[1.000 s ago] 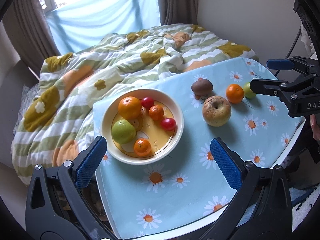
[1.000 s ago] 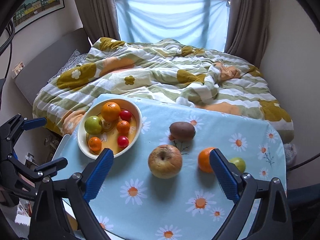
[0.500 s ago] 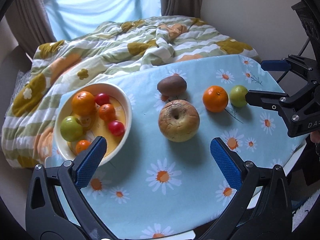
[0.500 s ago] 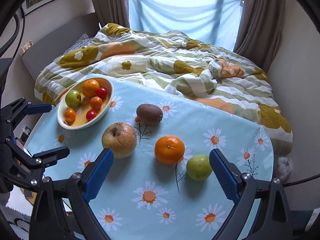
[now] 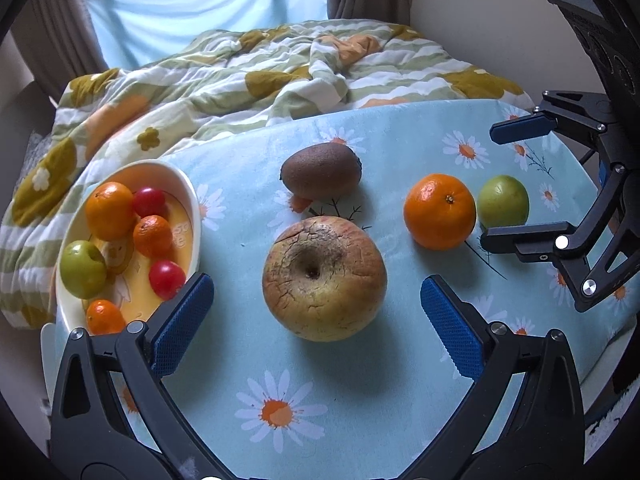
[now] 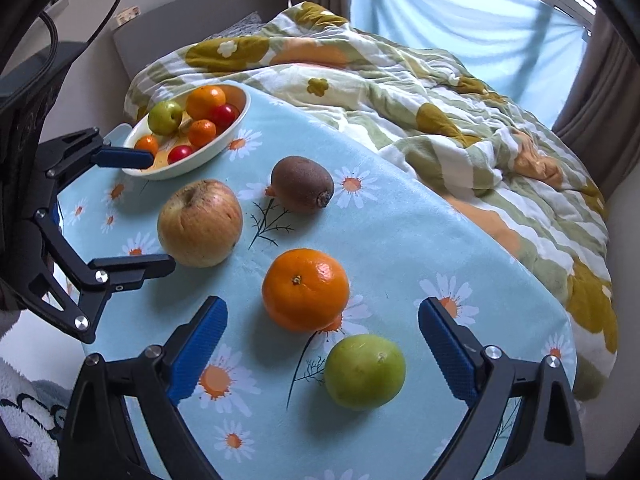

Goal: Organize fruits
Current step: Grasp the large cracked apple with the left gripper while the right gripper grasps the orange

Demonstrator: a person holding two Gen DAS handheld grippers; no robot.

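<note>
My left gripper (image 5: 316, 328) hangs wide apart over the daisy tablecloth (image 5: 380, 392), holding nothing, with the big apple (image 5: 324, 278) lying between its blue pads, skin russet-yellow and cracked round the stem pit; my right gripper (image 6: 320, 346) gapes empty too, an orange (image 6: 306, 290) and a green fruit (image 6: 365, 372) between its fingers; beyond sits a brown fuzzy kiwi (image 6: 302, 189); further left, the cream bowl (image 5: 191, 204) holds oranges, red and green fruits.
</note>
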